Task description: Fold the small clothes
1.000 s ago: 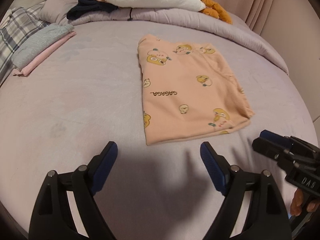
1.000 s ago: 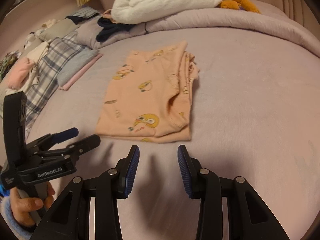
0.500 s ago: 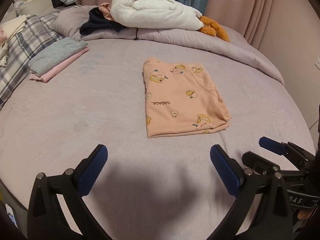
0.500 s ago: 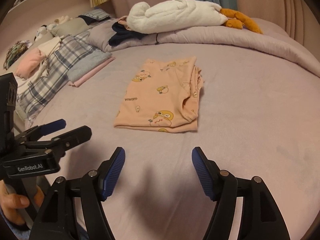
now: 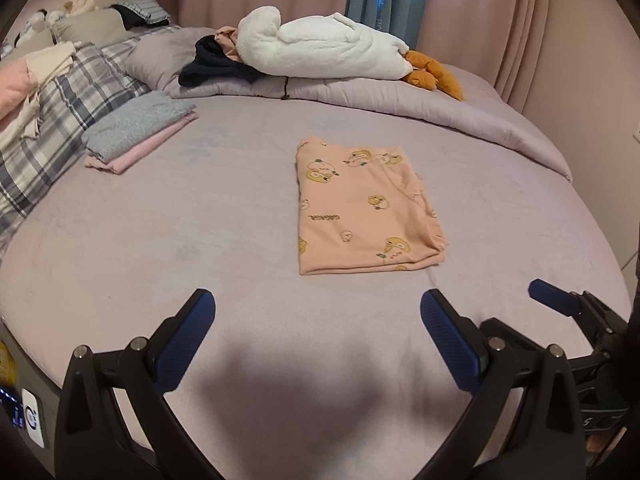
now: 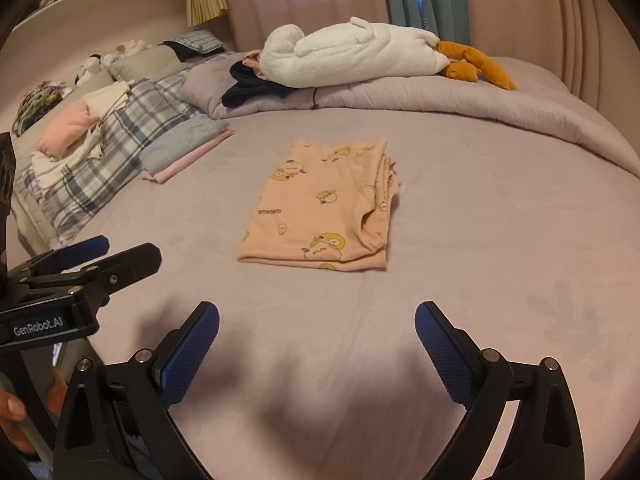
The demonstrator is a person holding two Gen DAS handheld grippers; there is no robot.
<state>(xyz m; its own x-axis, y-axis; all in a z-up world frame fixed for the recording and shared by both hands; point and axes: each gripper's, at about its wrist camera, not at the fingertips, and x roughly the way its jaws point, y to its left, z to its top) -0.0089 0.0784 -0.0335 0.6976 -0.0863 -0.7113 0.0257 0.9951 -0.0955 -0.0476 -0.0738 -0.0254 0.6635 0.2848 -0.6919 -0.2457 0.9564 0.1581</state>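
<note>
A peach garment with yellow cartoon prints [image 5: 362, 210] lies folded into a flat rectangle in the middle of the lilac bed; it also shows in the right wrist view [image 6: 320, 208]. My left gripper [image 5: 318, 322] is open and empty, held back from the garment's near edge. My right gripper [image 6: 317, 334] is open and empty, also well short of the garment. The right gripper shows at the right of the left wrist view [image 5: 568, 312], and the left gripper at the left of the right wrist view [image 6: 92, 256].
A folded grey and pink stack [image 5: 136, 132] lies at the left. A plaid cover [image 5: 60, 120] with loose clothes lies further left. A white plush [image 5: 320, 48] and dark clothes [image 5: 212, 66] rest on the rolled duvet [image 5: 460, 116] at the back.
Both grippers have pulled back and up from the folded garment, and both have opened wider. The garment has stayed in place.
</note>
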